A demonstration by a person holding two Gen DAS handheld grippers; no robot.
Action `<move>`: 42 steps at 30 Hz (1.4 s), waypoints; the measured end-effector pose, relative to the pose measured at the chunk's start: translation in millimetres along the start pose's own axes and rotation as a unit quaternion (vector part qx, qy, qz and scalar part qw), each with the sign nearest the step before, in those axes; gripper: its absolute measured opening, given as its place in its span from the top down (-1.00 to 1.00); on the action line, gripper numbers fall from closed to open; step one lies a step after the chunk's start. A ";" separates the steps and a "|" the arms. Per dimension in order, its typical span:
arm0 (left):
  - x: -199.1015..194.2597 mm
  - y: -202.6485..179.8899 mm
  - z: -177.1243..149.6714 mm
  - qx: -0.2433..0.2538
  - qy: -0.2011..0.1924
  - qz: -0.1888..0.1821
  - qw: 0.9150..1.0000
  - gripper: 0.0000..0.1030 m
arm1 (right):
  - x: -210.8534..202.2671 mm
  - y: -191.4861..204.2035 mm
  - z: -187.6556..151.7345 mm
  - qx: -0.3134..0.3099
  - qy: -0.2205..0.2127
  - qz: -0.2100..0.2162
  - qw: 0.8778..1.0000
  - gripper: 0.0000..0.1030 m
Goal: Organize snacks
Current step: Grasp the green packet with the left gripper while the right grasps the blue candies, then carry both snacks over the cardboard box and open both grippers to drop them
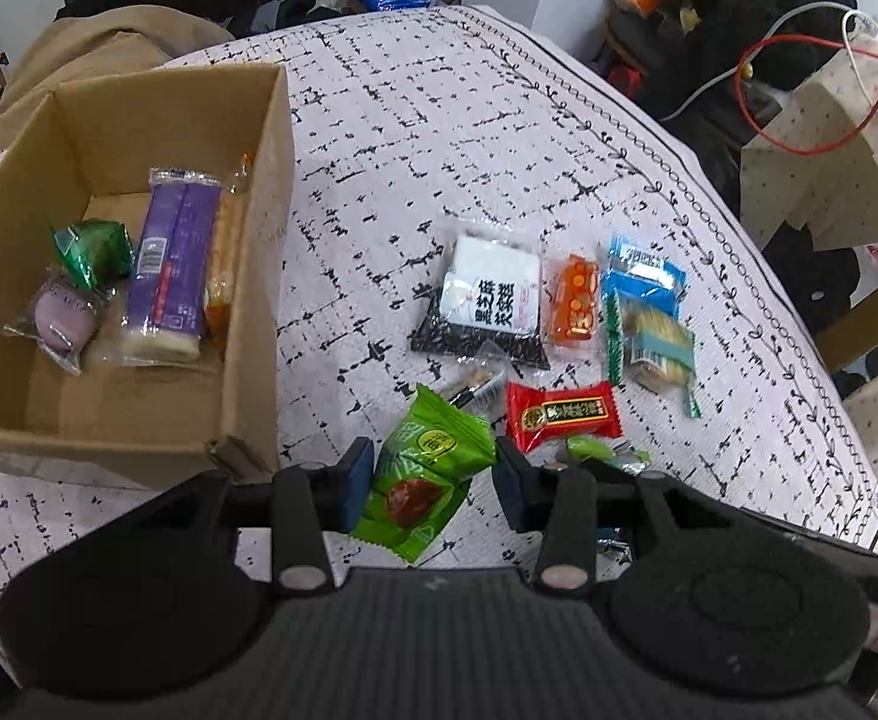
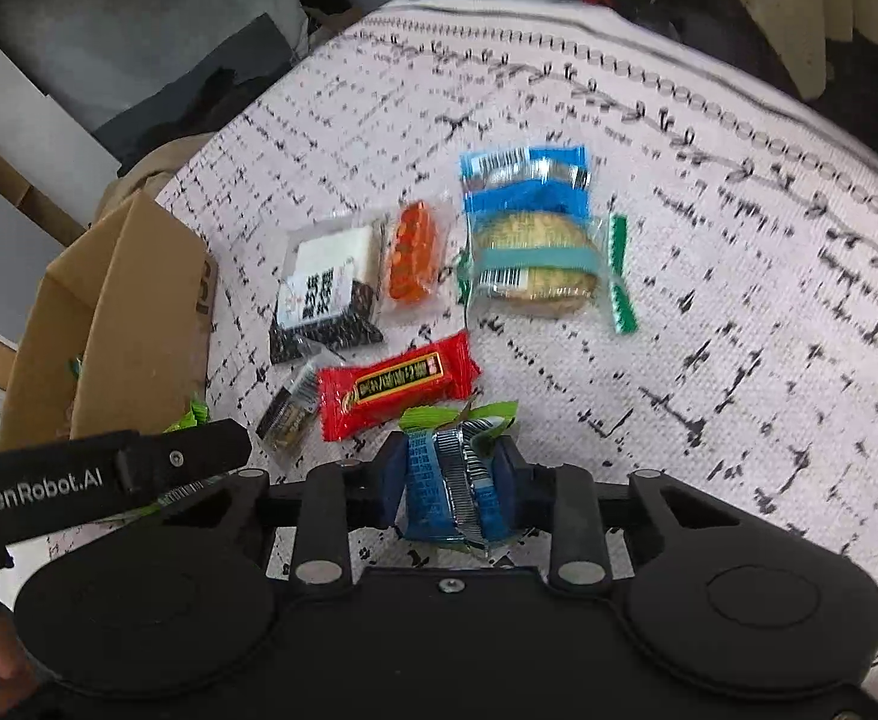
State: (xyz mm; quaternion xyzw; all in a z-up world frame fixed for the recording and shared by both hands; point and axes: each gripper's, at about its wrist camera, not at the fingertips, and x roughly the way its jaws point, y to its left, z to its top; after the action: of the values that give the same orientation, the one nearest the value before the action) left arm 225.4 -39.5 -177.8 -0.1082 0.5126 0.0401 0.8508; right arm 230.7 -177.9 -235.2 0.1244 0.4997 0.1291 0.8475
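My left gripper (image 1: pixel 432 483) is shut on a green snack packet (image 1: pixel 420 468) with a brown fruit picture, held just above the patterned tablecloth (image 1: pixel 439 138). To its left stands an open cardboard box (image 1: pixel 258 252) holding a long purple packet (image 1: pixel 165 276), a green foil packet (image 1: pixel 93 252), a round purple sweet (image 1: pixel 63 312) and an orange-tinted packet (image 1: pixel 225 258). My right gripper (image 2: pixel 451 480) is shut on a blue packet (image 2: pixel 432 480), with a green wrapper (image 2: pixel 463 414) bunched behind it. A red packet (image 2: pixel 396 384) lies just beyond.
More snacks lie on the cloth: a black-and-white packet (image 1: pixel 487 306), an orange one (image 1: pixel 577 300), a blue one (image 1: pixel 643 276), a cracker packet (image 1: pixel 658 342) and a small green candy (image 1: pixel 595 450). The left gripper's body (image 2: pixel 108 474) sits beside the box (image 2: pixel 132 324). The table edge curves at the right.
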 end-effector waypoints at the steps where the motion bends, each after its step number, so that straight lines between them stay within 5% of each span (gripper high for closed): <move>1: -1.6 0.0 0.9 -0.001 -0.002 -0.002 1.000 0.18 | -3.6 0.5 0.3 0.000 -0.006 0.001 1.000 0.42; 21: -51.2 25.5 25.7 -0.044 -0.063 -0.041 0.996 0.18 | -61.8 56.6 29.2 -0.016 -0.080 0.026 0.996 0.43; 42: -81.4 113.5 57.2 -0.147 -0.083 -0.031 0.985 0.18 | -55.1 135.8 39.6 -0.041 -0.082 0.069 0.993 0.43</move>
State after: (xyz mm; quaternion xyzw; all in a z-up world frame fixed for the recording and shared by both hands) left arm 216.1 87.3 -96.5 -0.2446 0.4250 0.0977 0.8661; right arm 226.9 -73.0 -125.5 0.1338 0.4130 0.1965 0.8792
